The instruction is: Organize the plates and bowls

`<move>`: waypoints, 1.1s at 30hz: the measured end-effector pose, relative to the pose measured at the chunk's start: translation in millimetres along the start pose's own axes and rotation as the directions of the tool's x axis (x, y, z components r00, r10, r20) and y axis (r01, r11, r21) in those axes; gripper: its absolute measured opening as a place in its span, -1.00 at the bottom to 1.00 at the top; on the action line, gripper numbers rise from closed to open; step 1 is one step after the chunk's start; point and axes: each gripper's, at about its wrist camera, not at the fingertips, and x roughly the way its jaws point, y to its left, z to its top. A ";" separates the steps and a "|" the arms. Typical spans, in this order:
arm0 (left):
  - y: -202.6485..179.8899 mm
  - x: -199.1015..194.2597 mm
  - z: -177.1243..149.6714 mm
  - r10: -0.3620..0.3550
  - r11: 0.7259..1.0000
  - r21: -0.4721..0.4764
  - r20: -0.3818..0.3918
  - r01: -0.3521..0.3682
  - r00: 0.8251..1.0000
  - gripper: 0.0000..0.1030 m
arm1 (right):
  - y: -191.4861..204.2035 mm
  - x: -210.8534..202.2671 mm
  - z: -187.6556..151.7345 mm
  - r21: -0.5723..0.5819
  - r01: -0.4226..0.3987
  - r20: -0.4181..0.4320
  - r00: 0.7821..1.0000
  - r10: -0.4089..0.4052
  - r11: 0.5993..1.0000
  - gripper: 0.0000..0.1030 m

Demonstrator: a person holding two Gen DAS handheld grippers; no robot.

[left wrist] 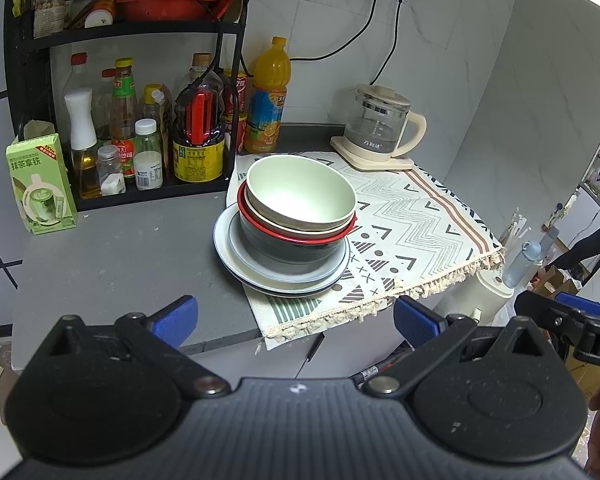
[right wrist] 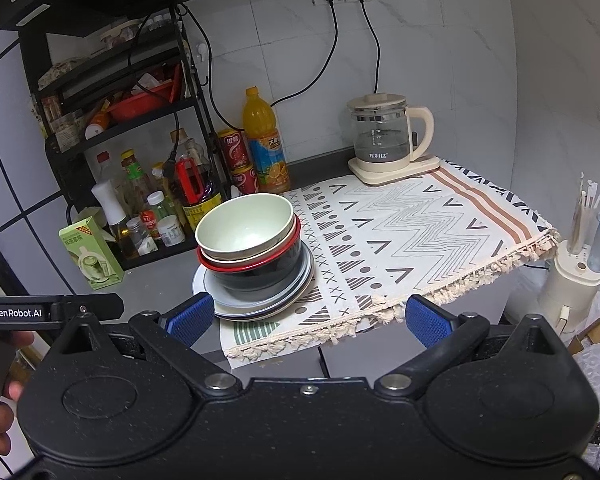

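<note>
A stack of dishes stands on the grey counter at the patterned cloth's left edge. A pale green bowl (left wrist: 300, 192) (right wrist: 246, 222) is on top, nested in a beige bowl, then a red-rimmed dark bowl (left wrist: 296, 246) (right wrist: 256, 270), all on several stacked plates (left wrist: 260, 276) (right wrist: 260, 304). My left gripper (left wrist: 296, 320) is open and empty, in front of the stack, off the counter edge. My right gripper (right wrist: 308, 320) is open and empty, in front of and right of the stack. Its tip shows in the left wrist view (left wrist: 568, 312).
A black rack of sauce bottles (left wrist: 140, 132) (right wrist: 148, 200) stands behind and left of the stack. A green carton (left wrist: 40, 188), an orange juice bottle (left wrist: 268, 96) and a glass kettle (left wrist: 380, 128) (right wrist: 384, 140) also stand there. The patterned cloth (right wrist: 420, 232) covers the right counter.
</note>
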 end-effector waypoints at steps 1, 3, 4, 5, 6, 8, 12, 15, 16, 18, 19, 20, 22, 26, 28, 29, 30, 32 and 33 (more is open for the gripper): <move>-0.2 -0.5 -0.5 0.000 1.000 0.000 0.001 0.000 1.000 1.00 | -0.3 -1.0 0.1 -0.005 0.006 0.002 1.000 -0.006 1.000 1.00; -0.9 0.0 -0.4 0.003 1.000 0.000 -0.001 -0.003 1.000 1.00 | -1.3 -1.9 0.8 -0.011 0.016 0.001 1.000 -0.016 1.000 1.00; -0.9 -0.1 -1.3 0.003 1.000 0.000 -0.003 -0.003 1.000 1.00 | -1.8 -2.1 1.6 -0.010 0.015 0.000 1.000 -0.015 1.000 1.00; -1.6 -0.6 -2.2 0.004 1.000 0.000 -0.005 -0.004 1.000 1.00 | -2.2 -2.4 1.6 -0.010 0.013 0.001 1.000 -0.013 1.000 1.00; -1.7 -1.0 -3.1 0.004 1.000 -0.002 -0.006 -0.004 1.000 1.00 | -2.0 -2.7 1.8 -0.013 0.015 0.001 1.000 -0.015 1.000 1.00; -2.4 -1.9 -4.8 0.002 1.000 -0.003 -0.008 -0.002 1.000 1.00 | -2.2 -3.5 1.5 -0.018 0.019 0.000 1.000 -0.019 1.000 1.00; -4.3 -3.4 -6.8 0.001 1.000 -0.001 -0.010 -0.001 1.000 1.00 | -2.2 -5.5 -0.1 -0.026 0.017 -0.008 1.000 -0.017 1.000 1.00; -6.5 -4.7 -7.8 0.000 1.000 0.006 -0.011 0.000 1.000 1.00 | -2.3 -7.0 -1.1 -0.035 0.017 -0.014 1.000 -0.017 0.999 1.00; -6.9 -5.2 -7.9 0.000 1.000 0.008 -0.011 0.000 1.000 1.00 | -2.1 -7.6 -1.3 -0.036 0.017 -0.015 1.000 -0.017 0.999 1.00; -7.6 -6.0 -8.2 -0.001 1.000 0.010 -0.012 0.001 1.000 1.00 | -2.3 -8.0 -1.0 -0.036 0.018 -0.015 1.000 -0.018 0.999 1.00; -8.1 -5.9 -8.4 0.001 1.000 0.010 -0.011 0.000 1.000 1.00 | -2.4 -8.0 -1.0 -0.036 0.018 -0.015 1.000 -0.018 0.999 1.00; -8.5 -5.9 -8.5 0.002 1.000 0.009 -0.011 -0.002 1.000 1.00 | -2.6 -8.5 -1.0 -0.036 0.018 -0.014 1.000 -0.018 0.999 1.00; -8.3 -6.0 -8.6 0.001 1.000 0.009 -0.011 -0.001 1.000 1.00 | -2.9 -8.7 -1.1 -0.035 0.019 -0.014 1.000 -0.019 0.999 1.00; -9.2 -6.5 -8.4 -0.005 1.000 0.011 -0.011 0.005 1.000 1.00 | -4.4 -9.3 -1.8 -0.035 0.024 -0.020 0.999 -0.025 0.999 1.00; -9.8 -6.0 -8.1 -0.006 1.000 0.012 -0.012 0.007 1.000 1.00 | -4.7 -9.3 -1.7 -0.036 0.026 -0.025 0.999 -0.027 0.999 1.00; -10.2 -6.0 -8.0 -0.007 1.000 0.013 -0.011 0.007 1.000 1.00 | -4.5 -9.4 -1.9 -0.036 0.026 -0.026 0.999 -0.027 0.999 1.00; -10.5 -6.1 -8.0 -0.007 1.000 0.015 -0.011 0.007 1.000 1.00 | -4.8 -9.4 -1.9 -0.037 0.026 -0.026 0.999 -0.027 0.999 1.00; -10.7 -5.8 -7.7 -0.007 1.000 0.014 -0.013 0.007 1.000 1.00 | -4.9 -9.4 -1.8 -0.037 0.024 -0.025 0.999 -0.025 0.999 1.00; -10.5 -5.0 -7.5 -0.009 1.000 0.015 -0.016 0.009 1.000 1.00 | -4.9 -9.3 -2.0 -0.035 0.024 -0.025 0.999 -0.025 0.999 1.00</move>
